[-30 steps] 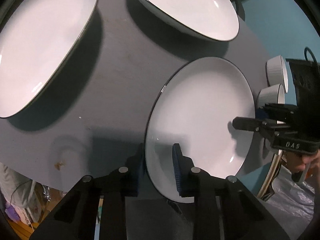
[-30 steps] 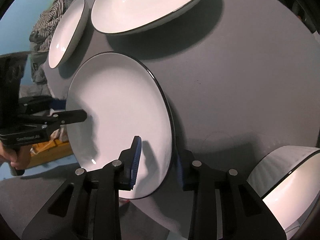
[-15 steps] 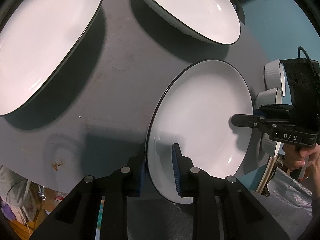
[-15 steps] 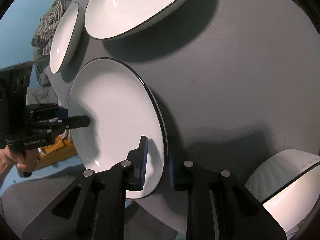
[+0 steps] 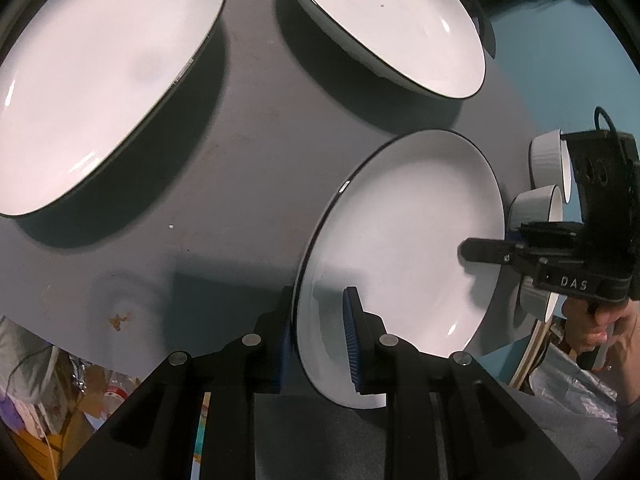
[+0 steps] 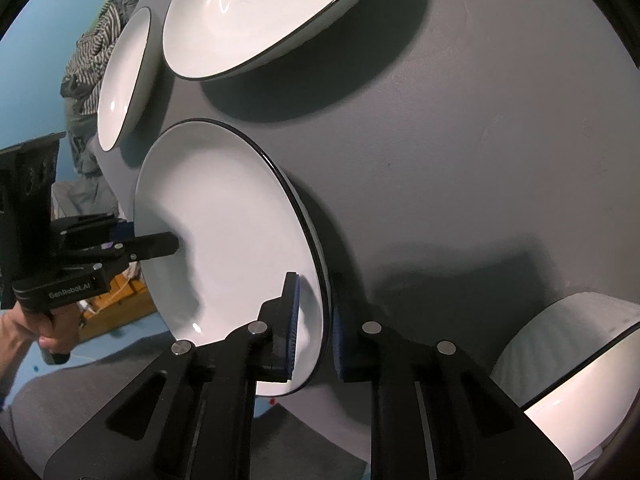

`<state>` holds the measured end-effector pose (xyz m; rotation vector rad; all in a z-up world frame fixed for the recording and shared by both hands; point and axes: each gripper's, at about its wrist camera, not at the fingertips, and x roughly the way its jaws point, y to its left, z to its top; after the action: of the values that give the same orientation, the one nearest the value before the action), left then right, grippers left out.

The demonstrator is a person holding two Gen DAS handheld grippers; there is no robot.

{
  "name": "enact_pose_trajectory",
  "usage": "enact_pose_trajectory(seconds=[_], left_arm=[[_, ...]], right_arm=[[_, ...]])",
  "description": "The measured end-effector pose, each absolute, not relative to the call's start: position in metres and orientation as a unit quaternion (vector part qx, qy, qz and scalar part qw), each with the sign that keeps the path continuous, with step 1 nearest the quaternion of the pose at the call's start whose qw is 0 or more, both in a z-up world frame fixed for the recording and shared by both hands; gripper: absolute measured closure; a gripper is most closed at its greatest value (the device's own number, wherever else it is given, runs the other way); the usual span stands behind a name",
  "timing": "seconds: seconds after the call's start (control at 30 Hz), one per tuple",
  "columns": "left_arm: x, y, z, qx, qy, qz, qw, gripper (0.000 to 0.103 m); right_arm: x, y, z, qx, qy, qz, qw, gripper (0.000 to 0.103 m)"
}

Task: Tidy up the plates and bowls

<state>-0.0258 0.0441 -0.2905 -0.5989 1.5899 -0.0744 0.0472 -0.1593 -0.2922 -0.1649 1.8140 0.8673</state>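
Plates number three on the grey table (image 5: 248,152): one large oval plate (image 5: 100,80) at the far left, a second oval plate (image 5: 384,24) beyond the middle, and one round black-rimmed plate (image 5: 404,248) near the table's front edge, tilted with one side raised off the surface. Bowls: three small ribbed bowls (image 5: 544,160) are visible past the round plate in the left wrist view, close together; whether they touch cannot be told. One larger ribbed bowl (image 6: 568,352) sits at the lower right of the right wrist view. The left gripper (image 5: 320,340) straddles the near rim of the round plate, blue pads on either side, narrowly parted and closed onto the rim. The right gripper (image 6: 314,320) takes the opposite rim of the same plate in like manner, one pad against the white face, the other behind the underside. Each gripper appears in the other's camera, held by a bare hand (image 5: 600,328). Striped cloth (image 6: 92,52) lies beyond the table.
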Motion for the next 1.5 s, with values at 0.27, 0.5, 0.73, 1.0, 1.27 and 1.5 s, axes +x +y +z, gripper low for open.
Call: enact_pose_trajectory(seconds=[0.27,0.5,0.73,1.0,1.27,1.5], left_arm=[[-0.016,0.045,-0.284,-0.255,0.706,-0.033,0.660,0.081],[-0.015,0.040,-0.290,-0.253,0.710,-0.040,0.656,0.087],[-0.014,0.039,-0.288,-0.251,0.713,-0.046,0.653,0.088],[-0.007,0.045,-0.281,-0.251,0.711,-0.049,0.655,0.088],[0.002,0.047,-0.270,-0.247,0.710,-0.050,0.657,0.088],[0.017,0.055,-0.259,-0.248,0.706,-0.052,0.662,0.088]], right_arm=[[0.047,-0.161,-0.287,-0.062,0.764,0.354,0.535,0.089],[0.055,-0.170,-0.292,-0.048,0.765,0.340,0.545,0.089],[0.058,-0.180,-0.285,-0.025,0.765,0.335,0.550,0.089],[0.055,-0.182,-0.281,-0.027,0.763,0.329,0.556,0.089],[0.060,-0.183,-0.275,-0.029,0.762,0.325,0.559,0.089],[0.069,-0.186,-0.265,-0.022,0.757,0.326,0.566,0.089]])
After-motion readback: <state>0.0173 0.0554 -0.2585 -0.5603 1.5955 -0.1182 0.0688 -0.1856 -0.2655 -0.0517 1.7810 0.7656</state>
